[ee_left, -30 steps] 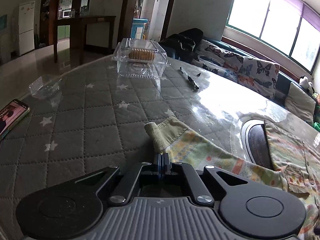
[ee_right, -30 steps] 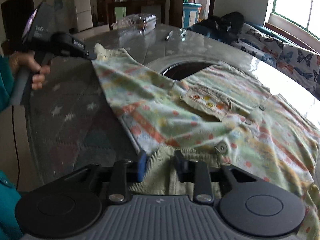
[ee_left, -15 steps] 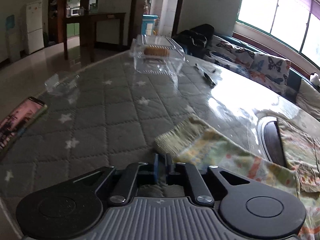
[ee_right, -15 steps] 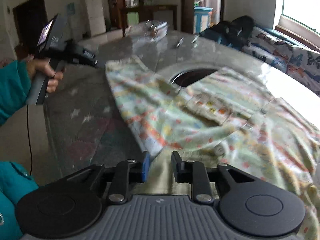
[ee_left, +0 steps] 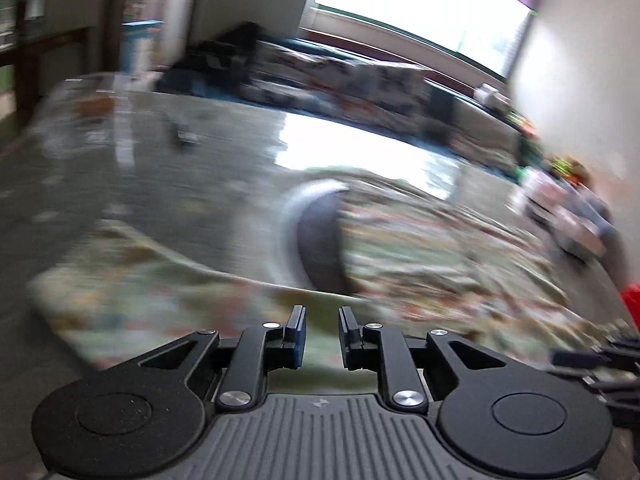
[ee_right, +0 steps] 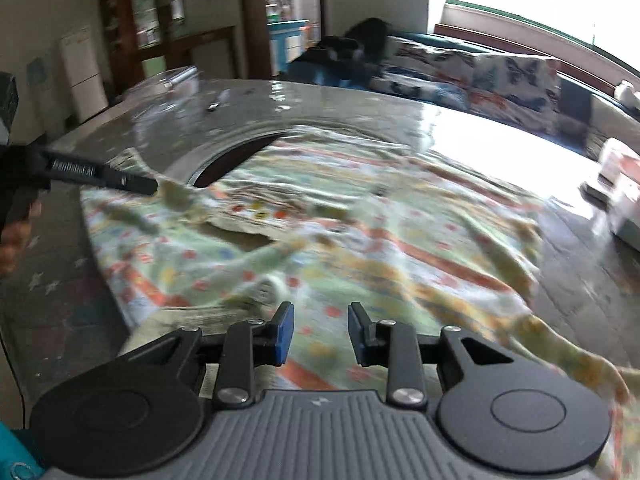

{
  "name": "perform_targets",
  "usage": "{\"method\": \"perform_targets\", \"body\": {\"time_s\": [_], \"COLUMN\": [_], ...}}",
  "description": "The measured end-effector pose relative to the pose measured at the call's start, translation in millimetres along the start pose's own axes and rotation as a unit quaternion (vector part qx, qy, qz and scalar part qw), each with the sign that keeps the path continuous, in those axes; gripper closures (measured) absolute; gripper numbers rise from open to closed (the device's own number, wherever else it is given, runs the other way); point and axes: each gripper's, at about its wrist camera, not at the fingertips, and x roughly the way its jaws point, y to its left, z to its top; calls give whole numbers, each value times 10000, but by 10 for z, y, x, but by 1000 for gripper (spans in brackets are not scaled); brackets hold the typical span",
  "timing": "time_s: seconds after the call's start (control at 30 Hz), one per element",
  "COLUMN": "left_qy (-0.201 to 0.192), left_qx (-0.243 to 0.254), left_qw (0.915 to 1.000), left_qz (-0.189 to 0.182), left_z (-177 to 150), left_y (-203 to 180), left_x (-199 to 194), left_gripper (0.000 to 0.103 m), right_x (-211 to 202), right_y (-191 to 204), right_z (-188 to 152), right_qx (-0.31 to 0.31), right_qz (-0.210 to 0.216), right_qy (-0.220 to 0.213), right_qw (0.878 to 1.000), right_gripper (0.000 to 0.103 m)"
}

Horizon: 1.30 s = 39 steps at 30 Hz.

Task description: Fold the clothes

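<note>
Left gripper [ee_left: 322, 334]: jaws opening, pads apart, nothing pinched; shirt [ee_left: 168, 300] lies below and beyond them, heavily blurred. Right gripper [ee_right: 320, 334]: jaws opening too, pads apart, over the shirt [ee_right: 360, 240], not clamped on it. Shirt is spread flat across centre frame on the table [ee_right: 500, 136], partly covering a dark round opening [ee_right: 236, 156]. Left gripper [ee_right: 154, 187] enters the right view from the left edge, tip at the sleeve.
</note>
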Motion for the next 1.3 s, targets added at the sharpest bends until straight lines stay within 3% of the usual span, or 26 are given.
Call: {"method": "perform_targets", "body": {"time_s": [0.17, 0.33, 0.53, 0.7, 0.93, 1.3], "left_qy": [237, 322, 313, 278, 342, 221], "left_qx": [390, 744, 769, 846, 804, 1108], "left_qw": [9982, 9963, 9961, 9958, 9960, 9930], "left_qz": [-381, -294, -289, -206, -162, -348], "left_z": [-75, -167, -155, -163, -137, -135], "left_y": [-377, -466, -413, -418, -434, -833], "left_x": [262, 351, 348, 351, 360, 226], "left_gripper": [84, 84, 85, 90, 90, 51], "right_x": [-19, -94, -62, 68, -188, -645], "right_y": [-231, -328, -447, -583, -683, -734], "right_z": [-156, -201, -66, -89, -267, -754], "right_qx": [364, 363, 475, 579, 834, 1033], "right_qz": [-365, -478, -528, -650, -772, -1243], "right_qy": [131, 164, -80, -2, -91, -21], "right_qw": [9986, 9981, 9974, 9962, 9935, 9868], "right_gripper": [73, 73, 73, 72, 69, 62]}}
